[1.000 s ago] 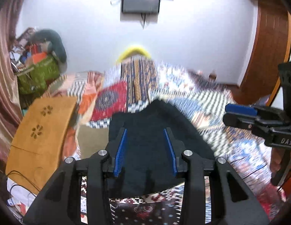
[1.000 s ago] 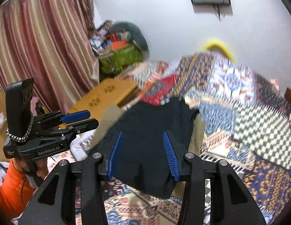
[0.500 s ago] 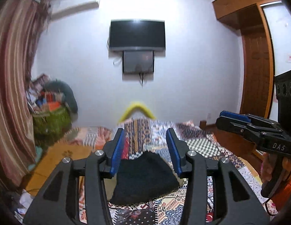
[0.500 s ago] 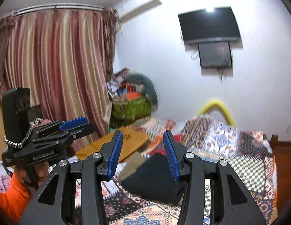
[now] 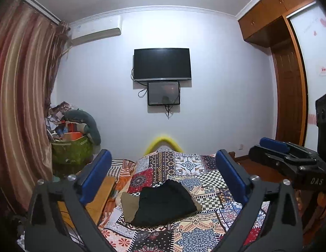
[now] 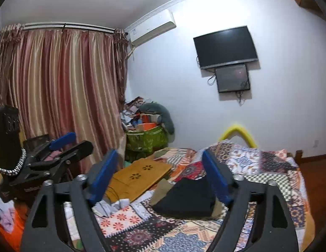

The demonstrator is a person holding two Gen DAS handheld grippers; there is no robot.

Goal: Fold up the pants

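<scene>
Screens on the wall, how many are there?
2. A big black screen hangs high on the white wall, and a smaller screen sits right under it, with cables dangling. None looks hidden, though the views miss part of the room.

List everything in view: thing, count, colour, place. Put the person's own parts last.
folded pants: one, black, lying on the quilt, between but clear of both grippers' fingers
tan garment: one, khaki, under the black pants
quilt: one, multicolour patchwork, covering the bed
wooden board: one, yellow-brown with flower cut-outs, at the bed's curtain side
green bag: one, piled with clutter, in the corner
curtain: one, red and gold stripes, by the window
television: one, black, on the wall
small screen: one, dark, below the television
air conditioner: one, white, high on the wall
yellow arch: one, behind the bed
wardrobe: one, brown wood, beside the door
left gripper: black with blue pads, jaws opening, nothing between them
right gripper: same, jaws opening, empty
orange sleeve: at the frame's lower edge
</scene>
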